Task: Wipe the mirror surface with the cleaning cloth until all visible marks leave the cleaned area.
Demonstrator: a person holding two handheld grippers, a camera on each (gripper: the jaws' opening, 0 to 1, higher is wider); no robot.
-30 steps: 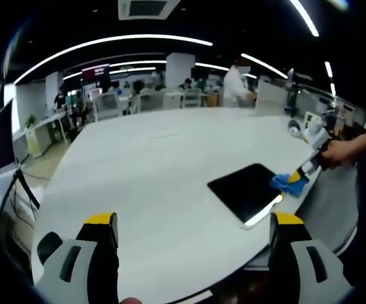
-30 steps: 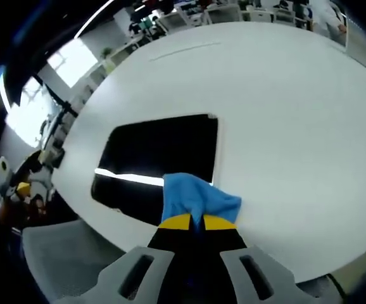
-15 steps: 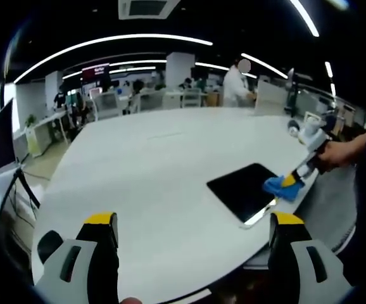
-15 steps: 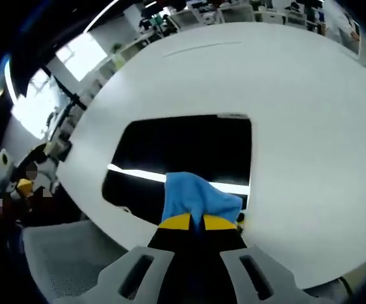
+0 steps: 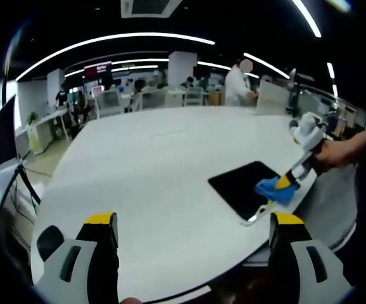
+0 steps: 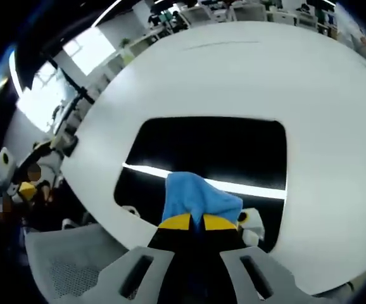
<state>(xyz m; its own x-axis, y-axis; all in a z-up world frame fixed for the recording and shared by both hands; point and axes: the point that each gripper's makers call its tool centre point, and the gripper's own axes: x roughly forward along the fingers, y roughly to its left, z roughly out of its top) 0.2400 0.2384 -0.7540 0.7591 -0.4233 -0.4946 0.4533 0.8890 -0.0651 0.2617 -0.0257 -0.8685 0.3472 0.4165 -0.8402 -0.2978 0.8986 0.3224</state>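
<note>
Blue cloth pressed on the dark mirror, left gripper standing off.

In the left gripper view, the left gripper (image 5: 192, 223) hangs above the near rim of the white table (image 5: 151, 164) with its jaws spread wide and nothing between them. The mirror (image 5: 243, 187) lies flat near the table's right edge; the right gripper (image 5: 283, 183), held by a hand (image 5: 335, 152), sets the cleaning cloth (image 5: 273, 190) on the mirror's near right part. In the right gripper view, the right gripper (image 6: 193, 221) has its yellow-tipped jaws closed on the cleaning cloth (image 6: 195, 196), which rests on the mirror (image 6: 208, 149) by its near edge, across a bright reflected strip.
</note>
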